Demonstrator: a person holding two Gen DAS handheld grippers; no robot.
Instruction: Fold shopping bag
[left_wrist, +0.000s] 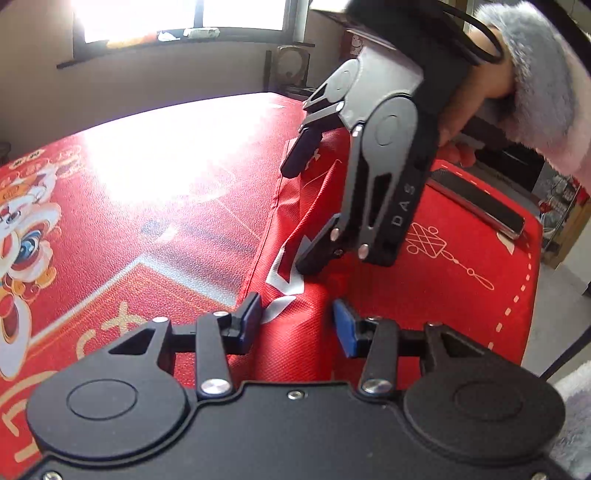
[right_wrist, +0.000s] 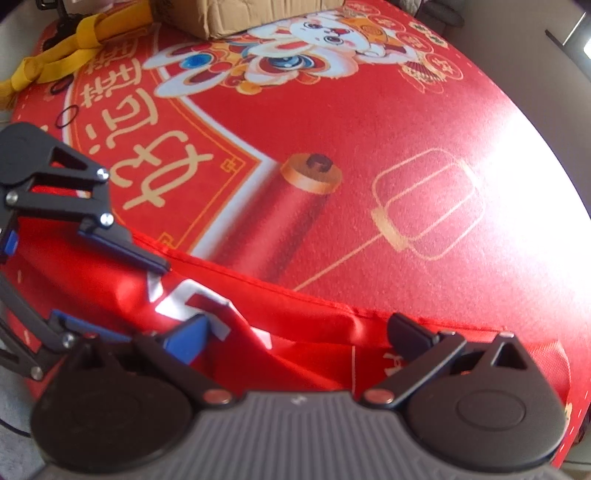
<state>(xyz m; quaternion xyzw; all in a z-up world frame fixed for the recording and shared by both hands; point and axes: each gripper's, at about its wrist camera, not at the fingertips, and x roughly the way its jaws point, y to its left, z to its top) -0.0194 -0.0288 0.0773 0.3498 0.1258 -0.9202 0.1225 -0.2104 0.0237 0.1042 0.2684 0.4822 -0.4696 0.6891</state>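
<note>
On the red festive printed table mat (right_wrist: 332, 147), folding is only just getting under way.
Nearest, the left gripper (left_wrist: 297, 319) is straddling a raised ridge of the red woven shopping bag (left_wrist: 295, 343), pads apart; beyond, the right gripper (left_wrist: 301, 206) is hanging spread wide, gripping nothing.

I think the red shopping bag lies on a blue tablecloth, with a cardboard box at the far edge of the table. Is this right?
Not quite: the tablecloth is red with festive prints, not blue, as the right wrist view shows. The red shopping bag does lie on it, and the cardboard box is at the far edge.
</note>
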